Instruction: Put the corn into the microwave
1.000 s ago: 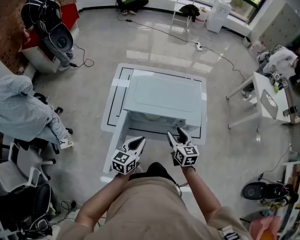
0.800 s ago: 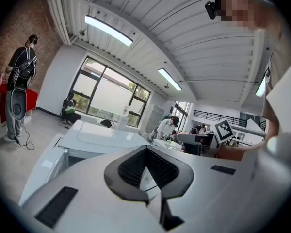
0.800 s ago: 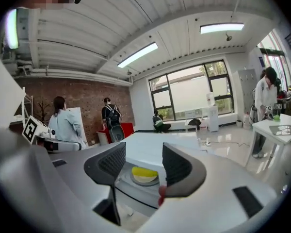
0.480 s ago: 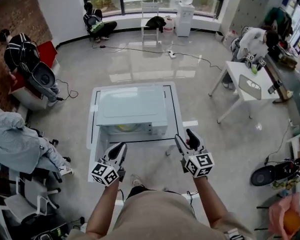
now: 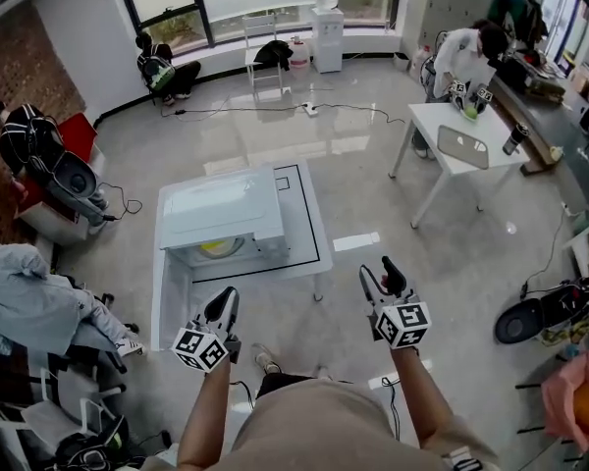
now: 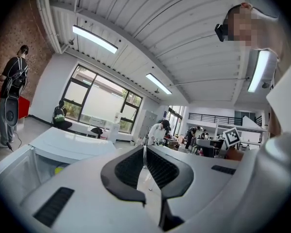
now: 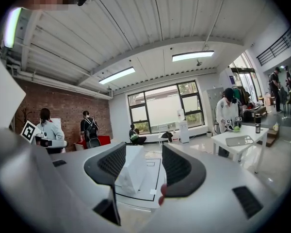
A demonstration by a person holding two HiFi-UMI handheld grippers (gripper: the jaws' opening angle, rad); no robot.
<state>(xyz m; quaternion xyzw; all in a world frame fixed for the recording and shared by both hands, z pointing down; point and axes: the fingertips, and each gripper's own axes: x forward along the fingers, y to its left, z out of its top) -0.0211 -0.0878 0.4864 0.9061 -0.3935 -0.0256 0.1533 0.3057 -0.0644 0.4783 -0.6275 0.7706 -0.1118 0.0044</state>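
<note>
While corn (image 5: pixel 216 247) shows half-hidden inside the microwave (image 5: pixel 221 204), left tongs (image 5: pixel 225 299) sit closed, right tongs (image 5: pixel 378 274) wide, empty.

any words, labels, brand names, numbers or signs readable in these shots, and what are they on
No readable text anywhere.
Marker cubes on the left gripper and right gripper: black-and-white square patterns only, no letters or digits.
White box-shaped microwave: any label is too small to read.
</note>
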